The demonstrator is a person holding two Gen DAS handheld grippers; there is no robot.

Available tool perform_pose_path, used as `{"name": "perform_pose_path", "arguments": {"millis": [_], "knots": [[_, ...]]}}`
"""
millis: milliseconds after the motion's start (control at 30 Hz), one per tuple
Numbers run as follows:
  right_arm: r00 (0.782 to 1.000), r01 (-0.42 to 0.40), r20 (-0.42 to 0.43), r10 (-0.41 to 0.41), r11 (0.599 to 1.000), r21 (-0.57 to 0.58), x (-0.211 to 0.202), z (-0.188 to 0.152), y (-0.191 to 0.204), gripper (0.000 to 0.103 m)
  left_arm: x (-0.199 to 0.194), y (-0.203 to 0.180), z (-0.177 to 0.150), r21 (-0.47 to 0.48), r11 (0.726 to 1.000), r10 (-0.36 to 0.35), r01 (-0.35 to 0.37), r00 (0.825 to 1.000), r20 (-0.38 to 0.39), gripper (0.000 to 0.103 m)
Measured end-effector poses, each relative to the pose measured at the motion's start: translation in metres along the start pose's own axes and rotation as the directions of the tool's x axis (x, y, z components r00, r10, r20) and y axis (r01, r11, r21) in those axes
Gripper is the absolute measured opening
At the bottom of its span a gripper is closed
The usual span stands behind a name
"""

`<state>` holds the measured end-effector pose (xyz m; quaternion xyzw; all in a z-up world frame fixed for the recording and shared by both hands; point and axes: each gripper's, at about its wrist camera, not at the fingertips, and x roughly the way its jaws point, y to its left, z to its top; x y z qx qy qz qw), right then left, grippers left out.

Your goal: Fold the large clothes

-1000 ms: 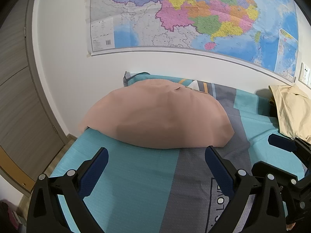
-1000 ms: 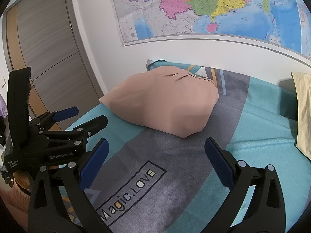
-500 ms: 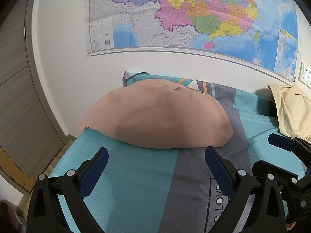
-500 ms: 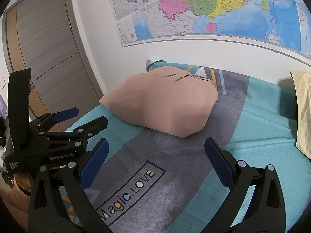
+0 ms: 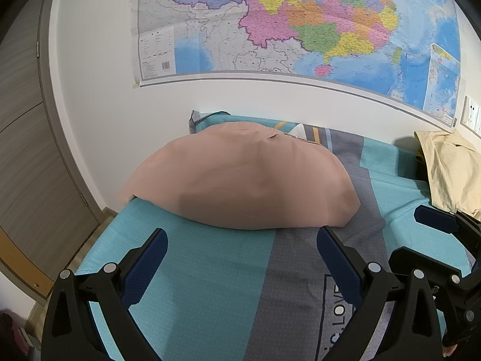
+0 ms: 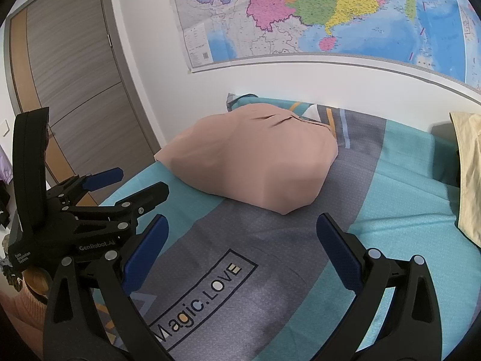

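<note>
Both grippers gape empty: left gripper [image 5: 242,251] faces the pink garment [image 5: 240,180] at 12 o'clock, long axis crosswise; right gripper [image 6: 240,240] sits farther right.

The pink folded garment [image 5: 240,186] hides the bedsheet [image 5: 210,285] beneath it, and its far-left corner droops past the bed's edge. Right of the pink garment, the cream cloth [image 6: 469,174] is cut off by the frame. Print on the wall map [image 5: 300,21] above is too small to read.
</note>
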<state>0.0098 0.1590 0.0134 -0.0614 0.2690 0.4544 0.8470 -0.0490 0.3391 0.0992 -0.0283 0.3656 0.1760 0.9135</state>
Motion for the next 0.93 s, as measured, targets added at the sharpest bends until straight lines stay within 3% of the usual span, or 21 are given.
{"name": "perform_pose_path", "arguments": {"millis": [800, 933], "knots": [[1.000, 0.020, 0.006, -0.020, 1.000, 0.024, -0.007, -0.007, -0.005, 0.097, -0.003, -0.014, -0.003, 0.010, 1.000, -0.013, 0.013, 1.000, 0.007, 0.096], [0.999, 0.043, 0.022, -0.044, 0.998, 0.049, -0.018, -0.013, -0.014, 0.097, 0.001, -0.026, -0.004, 0.013, 0.997, -0.080, 0.080, 0.997, -0.019, 0.096]]}}
